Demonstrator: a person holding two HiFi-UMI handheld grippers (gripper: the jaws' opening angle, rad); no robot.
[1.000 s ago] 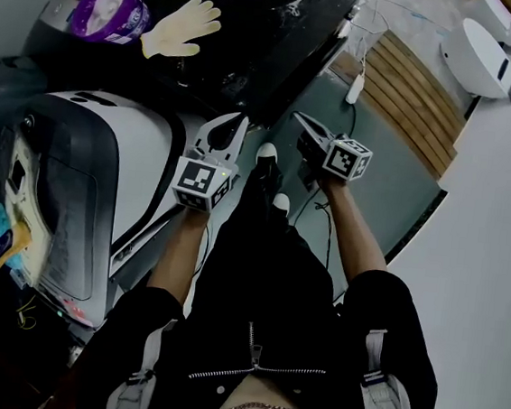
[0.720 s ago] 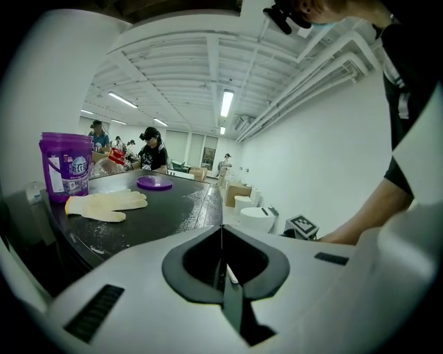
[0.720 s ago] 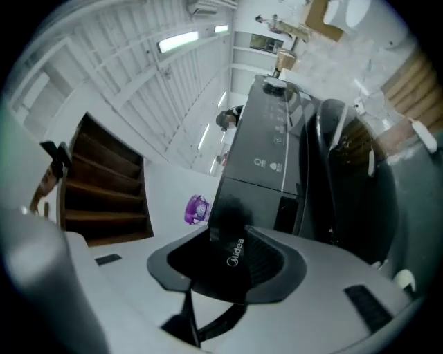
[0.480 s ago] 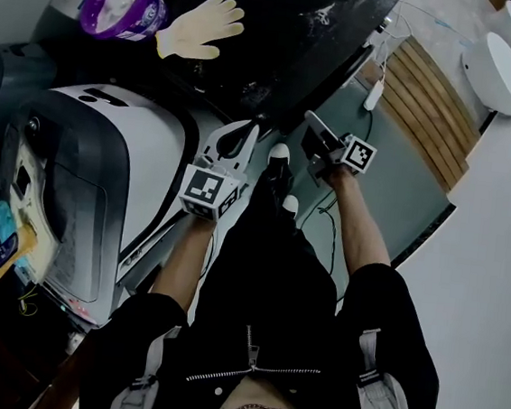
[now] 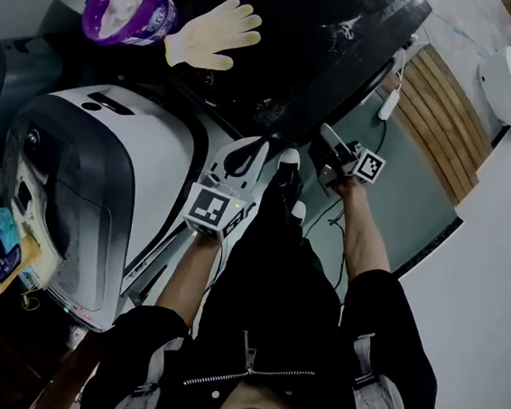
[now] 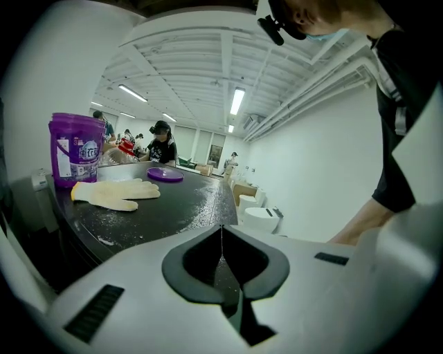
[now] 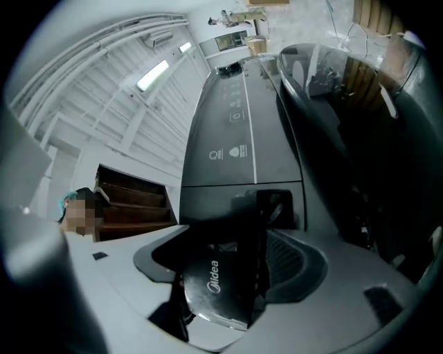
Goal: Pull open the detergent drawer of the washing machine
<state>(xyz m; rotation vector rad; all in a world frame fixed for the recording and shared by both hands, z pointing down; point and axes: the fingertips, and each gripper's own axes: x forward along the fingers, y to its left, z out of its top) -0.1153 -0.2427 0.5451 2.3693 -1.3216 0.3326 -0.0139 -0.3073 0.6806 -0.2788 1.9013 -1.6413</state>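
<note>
Washing machine (image 5: pixel 103 183): white and grey, beside the black desk (image 5: pixel 318 42).
Left tool (image 6: pixel 221 228): jaws pressed together, nothing between them, at the washing machine's right edge.
Right tool (image 5: pixel 330 143): clamped on a black Midea-marked piece (image 7: pixel 218 276), right of the washing machine and apart from it.
Detergent drawer: cannot be told on the washing machine.

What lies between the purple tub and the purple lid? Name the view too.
A pale glove lies flat on the black table between the purple tub and the purple lid, clearest in the head view.
</note>
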